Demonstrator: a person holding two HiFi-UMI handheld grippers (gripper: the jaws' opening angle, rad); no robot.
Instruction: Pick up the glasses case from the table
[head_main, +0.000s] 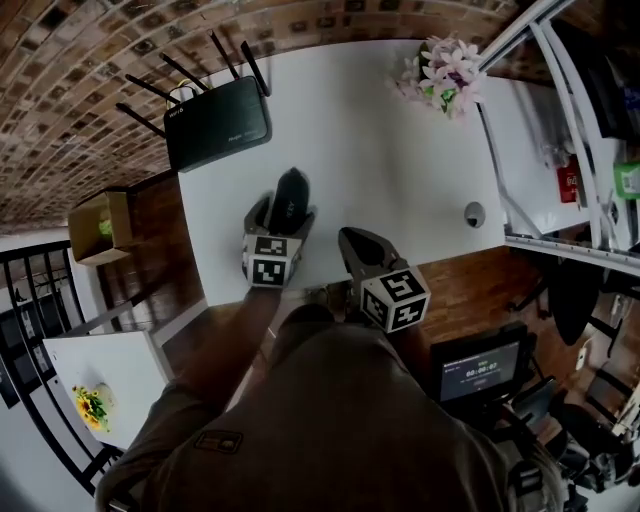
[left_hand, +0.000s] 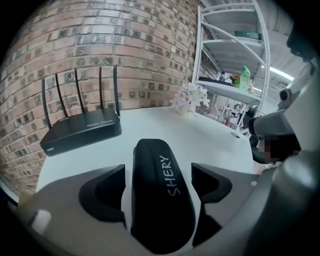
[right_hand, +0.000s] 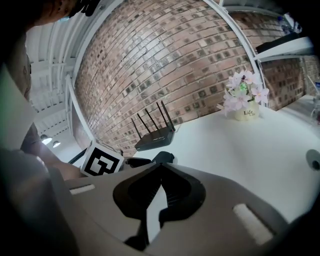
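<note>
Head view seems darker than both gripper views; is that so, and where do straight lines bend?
Yes: the head view is dim, its white tabletop reading grey; the left gripper view is brighter, the black oval glasses case with white lettering sharp, the corners black; the right gripper view bends strongly, its red brick wall bulging like a dome.

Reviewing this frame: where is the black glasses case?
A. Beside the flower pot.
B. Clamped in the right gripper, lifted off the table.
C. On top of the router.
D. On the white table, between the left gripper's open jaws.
D: the left gripper view shows the glasses case lying on the table between the spread jaws of the left gripper, with a gap on either side.
</note>
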